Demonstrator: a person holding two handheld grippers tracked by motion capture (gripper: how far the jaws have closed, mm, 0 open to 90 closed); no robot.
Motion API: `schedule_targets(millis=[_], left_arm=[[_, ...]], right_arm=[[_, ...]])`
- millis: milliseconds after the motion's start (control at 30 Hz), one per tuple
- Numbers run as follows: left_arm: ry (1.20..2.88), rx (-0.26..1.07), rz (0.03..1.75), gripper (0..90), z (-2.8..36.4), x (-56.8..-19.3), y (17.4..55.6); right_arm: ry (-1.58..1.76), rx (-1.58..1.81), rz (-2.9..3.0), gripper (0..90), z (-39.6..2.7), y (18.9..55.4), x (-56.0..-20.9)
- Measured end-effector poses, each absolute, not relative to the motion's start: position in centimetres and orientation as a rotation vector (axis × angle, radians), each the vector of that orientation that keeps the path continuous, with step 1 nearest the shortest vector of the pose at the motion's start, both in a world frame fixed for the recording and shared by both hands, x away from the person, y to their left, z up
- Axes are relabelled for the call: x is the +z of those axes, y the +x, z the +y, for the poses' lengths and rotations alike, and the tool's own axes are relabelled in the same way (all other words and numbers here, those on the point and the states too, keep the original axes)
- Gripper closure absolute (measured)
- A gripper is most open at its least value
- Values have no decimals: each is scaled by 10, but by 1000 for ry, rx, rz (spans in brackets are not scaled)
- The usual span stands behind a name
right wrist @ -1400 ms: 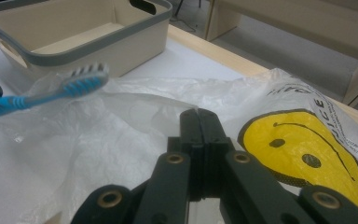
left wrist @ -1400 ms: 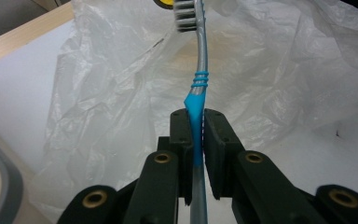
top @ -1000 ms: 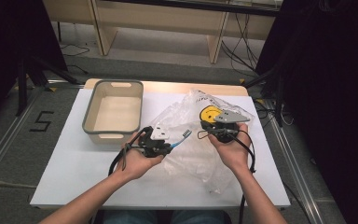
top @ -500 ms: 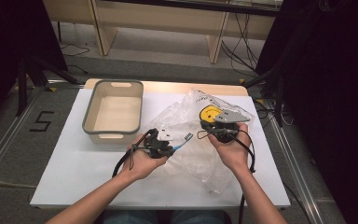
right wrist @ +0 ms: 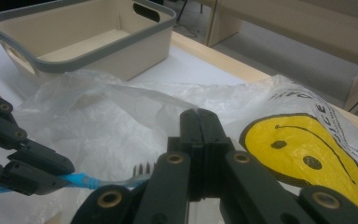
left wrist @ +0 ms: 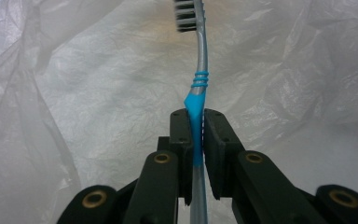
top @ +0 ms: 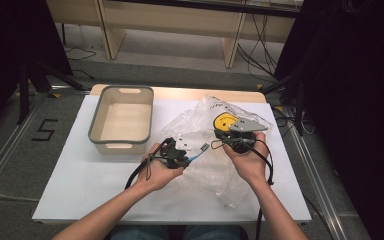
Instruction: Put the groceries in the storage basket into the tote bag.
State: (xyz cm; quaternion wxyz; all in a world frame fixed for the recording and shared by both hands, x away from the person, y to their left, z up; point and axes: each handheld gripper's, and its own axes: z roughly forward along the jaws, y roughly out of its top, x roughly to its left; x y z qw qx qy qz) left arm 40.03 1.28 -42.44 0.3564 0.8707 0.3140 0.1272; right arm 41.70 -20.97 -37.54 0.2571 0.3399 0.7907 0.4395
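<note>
In the high view, the left tool (top: 192,154) sits in the person's left hand (top: 157,167) over the white tabletop (top: 80,170), its jaws pinching a blue toothbrush (top: 198,152) whose bristled head juts out beyond the tips toward the right tool (top: 216,144). That right tool, held in the right hand (top: 250,162), rests over a crumpled clear plastic bag (top: 205,125) with a yellow smiley face print (top: 223,120); the brush head ends just short of its tips. A beige bin (top: 122,120) with a grey rim stands on the far side of the left tool, apart from it. In the left gripper view, the two black jaws are pressed against the blue grip section of the toothbrush (left wrist: 196,116), which runs straight up from between them, the silver neck and dark bristles well past the tips, with the plastic bag (left wrist: 98,93) spread behind. In the right gripper view, the right tool's jaws stand pressed together, and whether they catch a fold of the plastic bag (right wrist: 112,121) beneath them cannot be told. The left tool (right wrist: 70,177) comes in from the lower left of that view, carrying the toothbrush (right wrist: 121,178), whose bristles lie just beside the right tool's jaws. The smiley face print (right wrist: 303,154) lies to the right of the jaws, and the beige bin (right wrist: 88,42) stands beyond the bag.
</note>
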Motion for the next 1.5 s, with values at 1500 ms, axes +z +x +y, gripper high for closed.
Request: schedule_targets(millis=[1500], left_arm=[[2264, 433, 752, 817, -30, -430, 428]], right_arm=[[924, 1200, 2159, 900, -207, 417, -378]])
